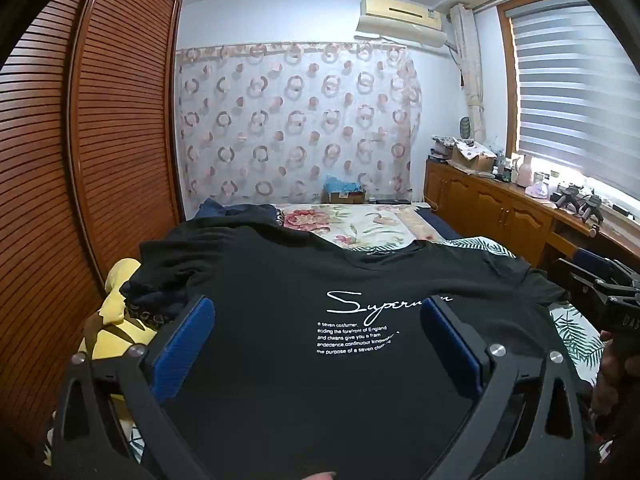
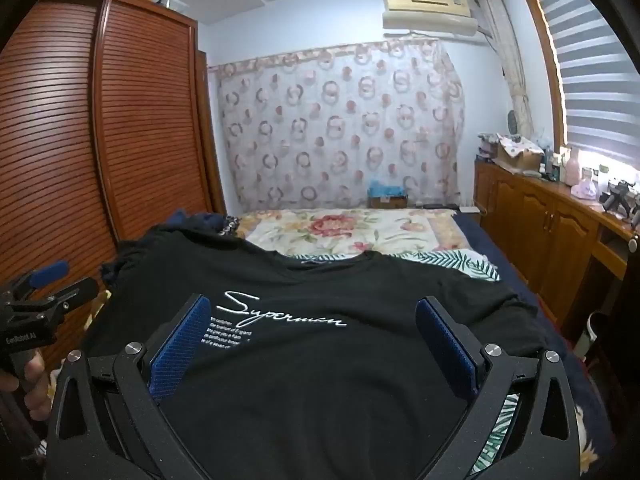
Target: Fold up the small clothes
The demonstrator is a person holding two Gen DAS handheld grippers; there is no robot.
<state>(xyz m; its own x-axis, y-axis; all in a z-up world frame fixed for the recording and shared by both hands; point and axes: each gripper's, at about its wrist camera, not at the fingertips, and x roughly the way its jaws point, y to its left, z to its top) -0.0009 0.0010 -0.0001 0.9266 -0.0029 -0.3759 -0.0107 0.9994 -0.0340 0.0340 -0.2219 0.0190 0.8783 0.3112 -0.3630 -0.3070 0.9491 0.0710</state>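
T-shirt [image 1: 304, 360] lies flat on the bed [image 1: 360, 224], collar toward the far end. Clothes pile [image 1: 160, 300] at its left edge, wardrobe [image 1: 100, 140] beyond that. Blanket [image 2: 352, 228] behind the shirt — curtain [image 1: 296, 120] past the bed end. Cabinets [image 2: 552, 216] run along the right, under the window [image 1: 580, 92].

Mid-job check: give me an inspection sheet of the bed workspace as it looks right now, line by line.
Surface: bed with floral cover, leaf-print cloth nearer.
Job's things: black T-shirt spread flat, print up, unfolded.
Clutter: dark clothes pile at its far left; yellow plush beside the bed.
Grippers: left gripper and right gripper open above the shirt, nothing between the pads.
Cables: nothing seen on the bed.
Surroundings: slatted wardrobe, patterned curtain, air conditioner, cluttered cabinet under the window.
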